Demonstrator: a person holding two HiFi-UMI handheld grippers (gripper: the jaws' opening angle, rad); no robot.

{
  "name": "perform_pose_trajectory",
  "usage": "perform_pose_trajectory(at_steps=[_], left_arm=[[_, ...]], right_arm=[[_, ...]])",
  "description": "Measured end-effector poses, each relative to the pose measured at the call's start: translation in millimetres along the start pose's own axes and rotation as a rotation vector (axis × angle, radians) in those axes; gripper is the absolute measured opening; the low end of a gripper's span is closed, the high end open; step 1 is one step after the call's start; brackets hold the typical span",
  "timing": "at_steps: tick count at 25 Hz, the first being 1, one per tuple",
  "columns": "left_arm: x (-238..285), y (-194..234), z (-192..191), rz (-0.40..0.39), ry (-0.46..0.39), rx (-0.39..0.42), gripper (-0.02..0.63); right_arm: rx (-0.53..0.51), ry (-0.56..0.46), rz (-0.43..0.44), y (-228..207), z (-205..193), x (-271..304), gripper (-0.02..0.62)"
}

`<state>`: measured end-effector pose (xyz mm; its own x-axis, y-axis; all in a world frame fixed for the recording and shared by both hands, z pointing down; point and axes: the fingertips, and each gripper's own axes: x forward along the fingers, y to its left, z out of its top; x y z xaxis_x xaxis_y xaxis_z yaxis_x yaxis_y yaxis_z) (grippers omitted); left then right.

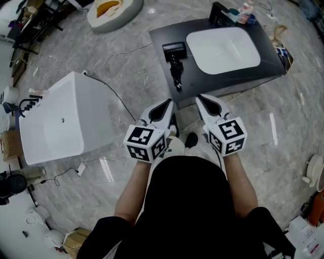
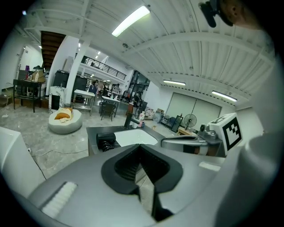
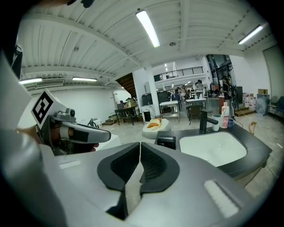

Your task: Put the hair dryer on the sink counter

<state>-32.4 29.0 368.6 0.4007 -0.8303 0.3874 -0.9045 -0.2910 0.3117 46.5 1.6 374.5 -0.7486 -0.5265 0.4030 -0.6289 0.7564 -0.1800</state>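
Note:
A black hair dryer [image 1: 174, 54] lies on the dark sink counter [image 1: 223, 81], left of the white basin [image 1: 224, 49], with its cord bunched toward the counter's front edge. Both grippers hang close to my body, short of the counter. My left gripper [image 1: 168, 104] is shut with nothing between its fingers. My right gripper [image 1: 200, 99] is shut and empty too. In the left gripper view the hair dryer [image 2: 105, 141] sits beyond the closed left gripper [image 2: 140, 146]. The right gripper view shows the hair dryer [image 3: 166, 142] just past the closed right gripper [image 3: 140, 144].
A white rectangular tub [image 1: 55, 121] stands on the marble floor to the left, with a cable [image 1: 116, 96] trailing from it. A black faucet [image 1: 220, 14] and bottles [image 1: 245, 12] stand at the counter's back. A round white cushion [image 1: 114, 10] lies far off.

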Motion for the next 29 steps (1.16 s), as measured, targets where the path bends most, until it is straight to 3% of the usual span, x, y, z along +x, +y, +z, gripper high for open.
perform_pose_trajectory(at_steps=[13, 29], left_arm=[[-22, -14, 6, 0.013, -0.051, 0.017, 0.0], [-19, -35, -2, 0.018, -0.051, 0.012, 0.0]], right_arm=[[-0.044, -0.074, 0.013, 15, 20, -36, 0.009], [-0.062, -0.066, 0.03, 14, 15, -53, 0.009]])
